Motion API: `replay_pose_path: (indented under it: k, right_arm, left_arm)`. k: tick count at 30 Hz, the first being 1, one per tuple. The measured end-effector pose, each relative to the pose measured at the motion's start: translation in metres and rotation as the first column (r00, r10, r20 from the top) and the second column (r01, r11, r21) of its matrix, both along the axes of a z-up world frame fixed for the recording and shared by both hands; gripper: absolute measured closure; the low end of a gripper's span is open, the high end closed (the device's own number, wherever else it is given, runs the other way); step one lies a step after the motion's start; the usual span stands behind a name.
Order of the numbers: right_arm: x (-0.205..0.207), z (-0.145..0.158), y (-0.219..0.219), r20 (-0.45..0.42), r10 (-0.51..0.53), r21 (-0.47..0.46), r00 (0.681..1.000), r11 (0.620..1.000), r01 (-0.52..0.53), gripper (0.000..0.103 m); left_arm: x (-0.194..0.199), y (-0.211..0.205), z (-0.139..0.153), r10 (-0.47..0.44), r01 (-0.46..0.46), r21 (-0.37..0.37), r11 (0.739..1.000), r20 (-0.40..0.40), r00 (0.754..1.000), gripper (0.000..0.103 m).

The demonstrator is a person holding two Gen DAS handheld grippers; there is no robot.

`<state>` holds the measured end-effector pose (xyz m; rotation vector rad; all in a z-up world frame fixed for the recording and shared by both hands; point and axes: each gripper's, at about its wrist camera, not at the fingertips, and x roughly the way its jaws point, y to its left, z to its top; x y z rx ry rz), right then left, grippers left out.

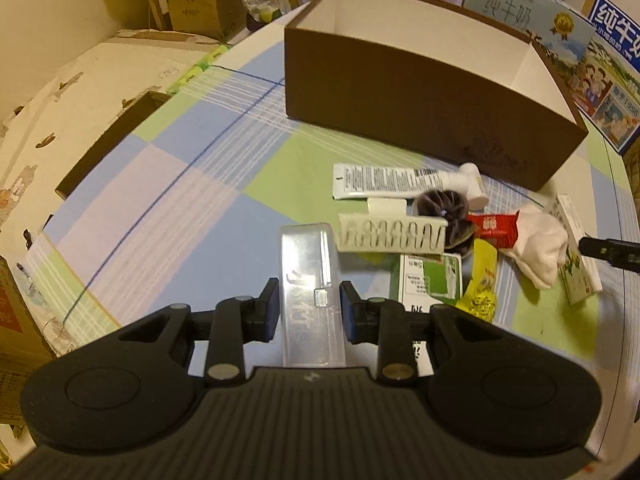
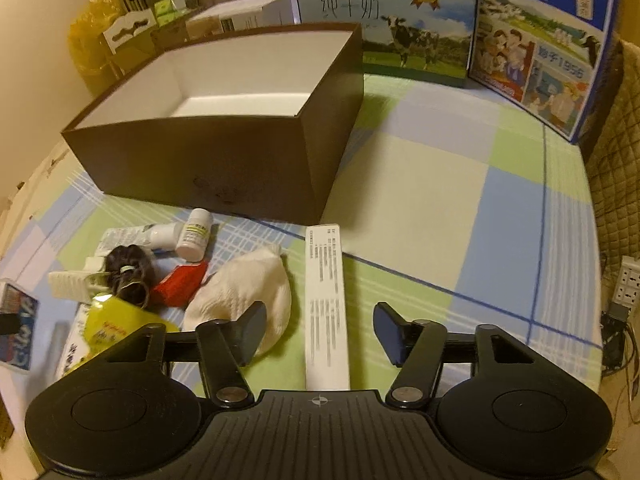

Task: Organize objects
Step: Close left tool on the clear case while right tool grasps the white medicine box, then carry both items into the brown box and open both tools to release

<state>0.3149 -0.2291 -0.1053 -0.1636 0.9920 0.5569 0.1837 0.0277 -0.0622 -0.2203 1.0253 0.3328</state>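
My left gripper [image 1: 309,305] is shut on a clear plastic case [image 1: 310,280], held above the checked tablecloth. Beyond it stands an open brown box [image 1: 420,120] with a white inside; it also shows in the right wrist view [image 2: 208,160]. My right gripper [image 2: 320,330] is open, its jaws on either side of a long white carton [image 2: 326,304] that lies on the cloth. A pile lies before the box: a white tube [image 1: 384,180], white comb [image 1: 392,236], dark scrunchie [image 1: 444,208], red packet [image 1: 494,226], yellow packet [image 1: 482,280], white sock [image 2: 244,292] and pill bottle [image 2: 196,234].
Two milk cartons [image 2: 384,20] [image 2: 544,40] stand behind the brown box. A green and white card [image 1: 430,278] lies by the yellow packet. Cardboard boxes [image 1: 196,4] are stacked off the table at the far left. A power strip [image 2: 626,284] hangs at the right.
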Motion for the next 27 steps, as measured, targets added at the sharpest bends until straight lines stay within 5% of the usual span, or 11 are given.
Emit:
replay_pose_path:
  k: [7, 9, 18, 27]
  right_arm:
    - [0.015, -0.027, 0.01, -0.039, 0.003, -0.06, 0.999, 0.998, -0.005, 0.066]
    - [0.015, -0.03, 0.009, -0.046, 0.002, -0.06, 0.999, 0.998, -0.005, 0.08]
    - [-0.005, -0.013, -0.009, -0.03, -0.042, 0.002, 0.999, 0.999, 0.042, 0.081]
    - [-0.028, 0.056, -0.017, 0.051, -0.134, 0.112, 0.99, 0.985, 0.128, 0.081]
  left_arm:
    - [0.0, 0.003, 0.006, 0.001, -0.002, 0.001, 1.0, 0.012, 1.0, 0.077]
    - [0.001, 0.003, 0.008, -0.004, 0.004, -0.001, 1.0, 0.017, 1.0, 0.077]
    - [0.023, -0.005, 0.03, -0.123, 0.124, -0.011, 0.992, 0.074, 0.99, 0.077]
    - [0.07, -0.009, 0.071, -0.28, 0.285, -0.007, 0.958, 0.168, 0.945, 0.077]
